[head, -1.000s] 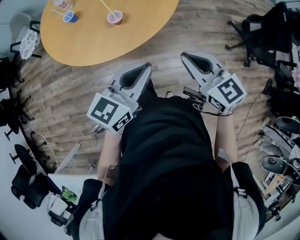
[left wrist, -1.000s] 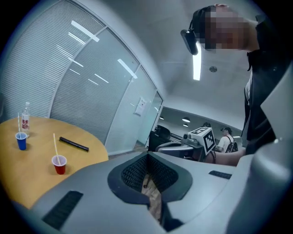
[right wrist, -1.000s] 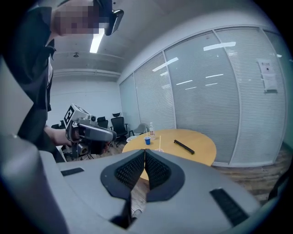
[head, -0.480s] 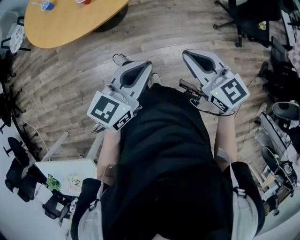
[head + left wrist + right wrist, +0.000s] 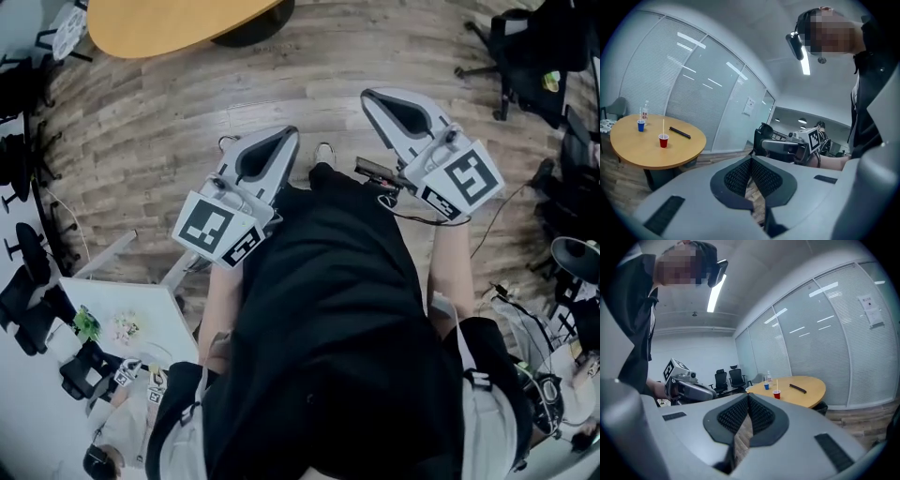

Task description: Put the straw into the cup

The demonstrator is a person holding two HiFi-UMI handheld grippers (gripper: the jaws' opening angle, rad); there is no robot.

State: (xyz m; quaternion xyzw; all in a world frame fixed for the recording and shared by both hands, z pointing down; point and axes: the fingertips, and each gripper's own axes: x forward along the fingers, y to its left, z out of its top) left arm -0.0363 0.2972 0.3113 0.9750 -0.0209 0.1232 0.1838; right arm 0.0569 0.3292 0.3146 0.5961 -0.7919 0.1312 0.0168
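A red cup (image 5: 663, 140) stands far off on the round wooden table (image 5: 651, 154), with a straw (image 5: 663, 126) upright in it. The right gripper view shows the same red cup (image 5: 776, 394) and straw (image 5: 777, 385) on the table (image 5: 806, 392). In the head view only the table's edge (image 5: 178, 23) shows, at the top. My left gripper (image 5: 281, 141) and right gripper (image 5: 375, 97) are held level in front of the body over the wooden floor, well away from the table. Both are shut with nothing between the jaws.
A blue cup (image 5: 641, 125), a bottle (image 5: 645, 112) and a black bar (image 5: 680, 133) also sit on the table. Black office chairs (image 5: 534, 47) stand at the right and more chairs (image 5: 23, 253) at the left. A white desk (image 5: 122, 319) is at the lower left.
The table has slid up and out of the head view and its cups have left that view; the person has drawn away from it. Both grippers keep the same pose before the body.
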